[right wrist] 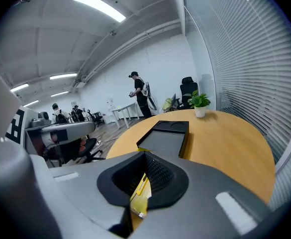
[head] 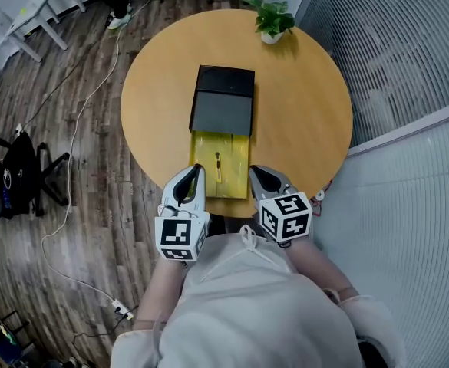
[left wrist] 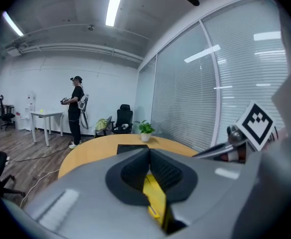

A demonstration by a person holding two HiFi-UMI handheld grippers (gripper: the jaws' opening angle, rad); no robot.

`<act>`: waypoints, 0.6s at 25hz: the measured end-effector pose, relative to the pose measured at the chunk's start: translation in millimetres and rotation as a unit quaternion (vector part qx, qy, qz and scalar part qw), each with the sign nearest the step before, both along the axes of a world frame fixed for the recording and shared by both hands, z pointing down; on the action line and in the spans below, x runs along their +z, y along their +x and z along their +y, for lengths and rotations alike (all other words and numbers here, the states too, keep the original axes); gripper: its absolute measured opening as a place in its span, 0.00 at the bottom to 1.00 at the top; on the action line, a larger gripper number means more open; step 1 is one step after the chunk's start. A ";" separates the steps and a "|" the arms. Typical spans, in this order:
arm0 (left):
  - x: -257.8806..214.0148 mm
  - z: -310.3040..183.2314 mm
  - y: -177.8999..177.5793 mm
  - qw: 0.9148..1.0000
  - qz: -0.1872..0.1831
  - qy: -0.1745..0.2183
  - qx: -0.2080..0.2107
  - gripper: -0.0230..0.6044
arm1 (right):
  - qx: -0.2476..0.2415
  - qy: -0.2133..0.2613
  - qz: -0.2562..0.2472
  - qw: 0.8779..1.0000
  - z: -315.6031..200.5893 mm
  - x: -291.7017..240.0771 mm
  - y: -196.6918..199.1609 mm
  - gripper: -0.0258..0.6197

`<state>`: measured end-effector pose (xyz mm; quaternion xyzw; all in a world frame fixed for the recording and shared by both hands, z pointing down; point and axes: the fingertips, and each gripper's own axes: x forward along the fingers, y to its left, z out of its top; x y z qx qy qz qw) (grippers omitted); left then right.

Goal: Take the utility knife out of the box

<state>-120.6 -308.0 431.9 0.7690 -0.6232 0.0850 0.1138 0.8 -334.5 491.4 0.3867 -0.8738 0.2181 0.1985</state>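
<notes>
A black box (head: 222, 98) lies on the round wooden table (head: 308, 106). Its yellow inner tray (head: 232, 171) is slid out toward me, and the slim utility knife (head: 218, 167) rests lengthwise in it. My left gripper (head: 199, 169) hangs at the tray's near left corner and my right gripper (head: 252, 170) at its near right corner, both by the table's front edge. Both are shut with nothing held. In the left gripper view the closed jaws (left wrist: 148, 151) let the yellow tray (left wrist: 155, 198) show through; the right gripper view shows its own closed tips (right wrist: 145, 154) and the box (right wrist: 164, 138) beyond.
A small potted plant (head: 272, 20) stands at the table's far edge. A glass wall with blinds (head: 408, 60) runs along the right. On the wooden floor to the left are a black office chair (head: 24, 171) and a white cable (head: 74, 136). A person (left wrist: 77, 111) stands far off.
</notes>
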 end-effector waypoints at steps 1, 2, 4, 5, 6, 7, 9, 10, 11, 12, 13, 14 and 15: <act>0.7 -10.5 -8.7 1.000 0.000 -0.001 0.008 0.05 | 0.006 -0.004 0.004 1.000 -7.1 3.7 -8.3 0.04; 1.4 -20.3 -17.4 1.000 0.000 -0.001 0.015 0.05 | 0.011 -0.008 0.008 1.000 -13.5 8.1 -16.6 0.04; 3.9 -37.0 -33.8 1.000 0.000 -0.003 0.027 0.05 | 0.021 -0.021 0.017 0.999 -24.2 18.6 -31.7 0.04; 6.2 -43.8 -40.9 0.999 0.001 -0.006 0.035 0.05 | 0.027 -0.028 0.022 0.999 -28.3 24.5 -38.3 0.04; 9.3 -49.3 -47.2 0.999 0.002 -0.011 0.043 0.05 | 0.034 -0.036 0.028 0.998 -31.5 31.0 -44.4 0.04; 12.8 -54.0 -52.8 0.999 0.004 -0.015 0.052 0.05 | 0.039 -0.045 0.034 0.998 -33.7 38.1 -50.3 0.04; 19.7 -62.2 -62.2 0.997 0.010 -0.021 0.068 0.05 | 0.043 -0.064 0.046 0.996 -37.7 53.4 -62.7 0.04; 23.3 -66.3 -66.3 0.997 0.012 -0.023 0.076 0.05 | 0.044 -0.073 0.051 0.995 -39.8 61.4 -69.1 0.04; 27.4 -70.2 -70.0 0.996 0.015 -0.025 0.084 0.05 | 0.044 -0.083 0.056 0.994 -41.6 70.2 -75.3 0.04; 32.0 -73.6 -73.4 0.995 0.017 -0.028 0.092 0.05 | 0.044 -0.093 0.063 0.993 -42.5 80.0 -81.0 0.04; 36.9 -76.4 -76.8 0.995 0.019 -0.031 0.097 0.05 | 0.044 -0.105 0.071 0.991 -42.5 90.2 -85.8 0.04; 41.5 -78.5 -80.1 0.994 0.021 -0.034 0.101 0.05 | 0.044 -0.116 0.081 0.989 -42.0 100.4 -89.5 0.04; 46.1 -79.8 -83.3 0.994 0.023 -0.037 0.102 0.05 | 0.046 -0.126 0.091 0.987 -40.9 110.0 -91.9 0.04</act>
